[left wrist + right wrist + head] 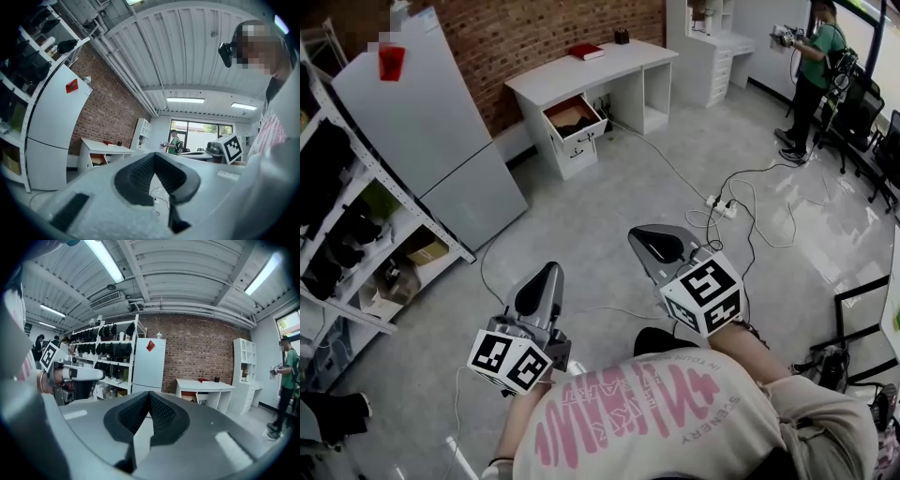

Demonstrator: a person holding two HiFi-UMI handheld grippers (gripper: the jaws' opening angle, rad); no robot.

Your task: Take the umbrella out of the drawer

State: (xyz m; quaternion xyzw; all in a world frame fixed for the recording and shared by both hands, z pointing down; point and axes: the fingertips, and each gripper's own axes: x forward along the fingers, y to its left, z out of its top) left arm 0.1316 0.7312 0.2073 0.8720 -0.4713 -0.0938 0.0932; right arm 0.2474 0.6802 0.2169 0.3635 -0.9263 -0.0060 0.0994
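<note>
Far across the room a white desk (581,70) has its left drawer (572,120) pulled open. Something dark lies inside on the brown bottom; I cannot tell whether it is the umbrella. My left gripper (542,279) and right gripper (659,246) are held out in front of the person, well short of the desk, both pointing toward it. Both are shut with nothing between the pads. Past the closed tips of the right gripper (149,394) the desk (204,384) shows in the distance. The left gripper (154,155) also points toward the open drawer (96,159).
A tall white fridge (422,122) and a metal shelf rack (347,234) stand on the left. A power strip (719,206) with trailing cables lies on the grey floor between me and the desk. A person in green (811,66) stands far right by a white cabinet (712,56).
</note>
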